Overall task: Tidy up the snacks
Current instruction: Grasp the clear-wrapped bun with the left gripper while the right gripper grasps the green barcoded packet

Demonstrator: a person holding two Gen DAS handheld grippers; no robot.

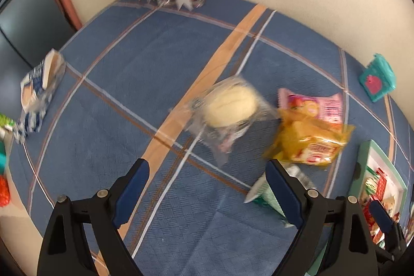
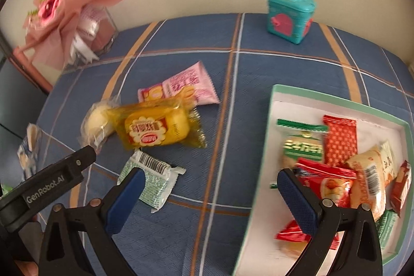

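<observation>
My left gripper (image 1: 207,163) hangs open over the blue checked cloth, with nothing between its pads. Just beyond it lie a pale bun in clear wrap (image 1: 227,105), a yellow packet (image 1: 310,144), a pink packet (image 1: 315,105) and a green-white packet (image 1: 261,194) beside its right finger. My right gripper (image 2: 211,172) is open too, empty, straddling the left rim of the green-edged box (image 2: 264,146), which holds several wrapped snacks. In the right wrist view the yellow packet (image 2: 155,128) lies against the bun (image 2: 97,120) and overlaps the pink packet (image 2: 183,87). The green-white packet (image 2: 152,180) touches the left pad.
A teal tin (image 2: 289,14) stands at the back by the wall. A pink bouquet (image 2: 59,4) in a clear vase fills the back left corner. A blue-white packet (image 1: 38,92) lies near the left table edge. One finger of the left gripper (image 2: 77,159) reaches in from the left.
</observation>
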